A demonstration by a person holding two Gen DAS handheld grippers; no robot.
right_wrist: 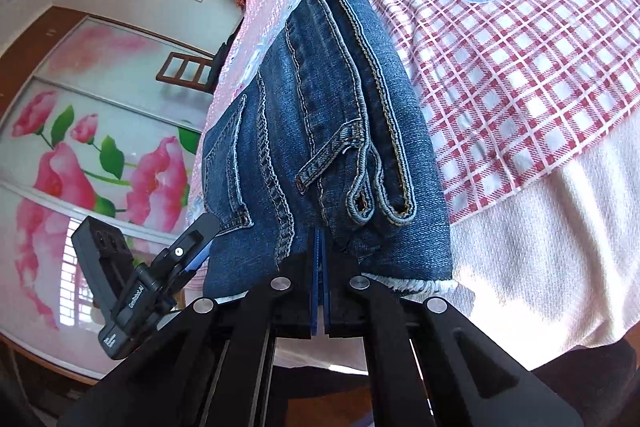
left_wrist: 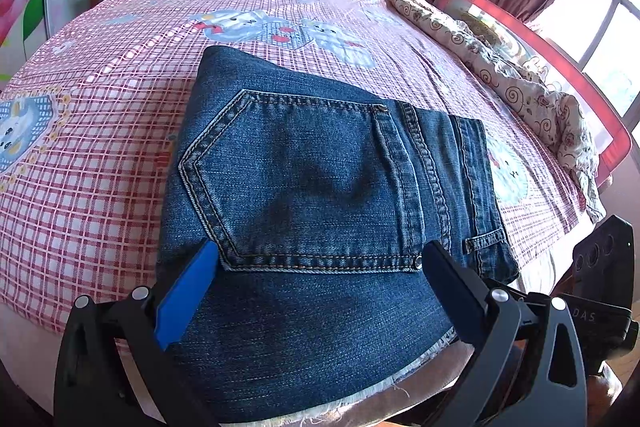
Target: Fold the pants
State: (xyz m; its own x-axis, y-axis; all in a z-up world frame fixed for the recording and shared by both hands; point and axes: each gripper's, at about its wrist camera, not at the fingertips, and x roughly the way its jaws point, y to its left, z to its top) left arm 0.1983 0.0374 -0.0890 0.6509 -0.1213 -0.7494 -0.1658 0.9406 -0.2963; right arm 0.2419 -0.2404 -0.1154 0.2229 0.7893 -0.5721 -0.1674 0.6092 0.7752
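With the folded jeans lying at the bed's near edge, the left hand-held gripper gapes empty over the back pocket while the right hand-held gripper looks pinched shut at the frayed hem, so I would press down and smooth outward evenly.

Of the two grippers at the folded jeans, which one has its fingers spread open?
The left gripper: its fingers stand wide apart over the back pocket of the jeans. The right gripper has its fingers pressed together at the jeans' near edge.
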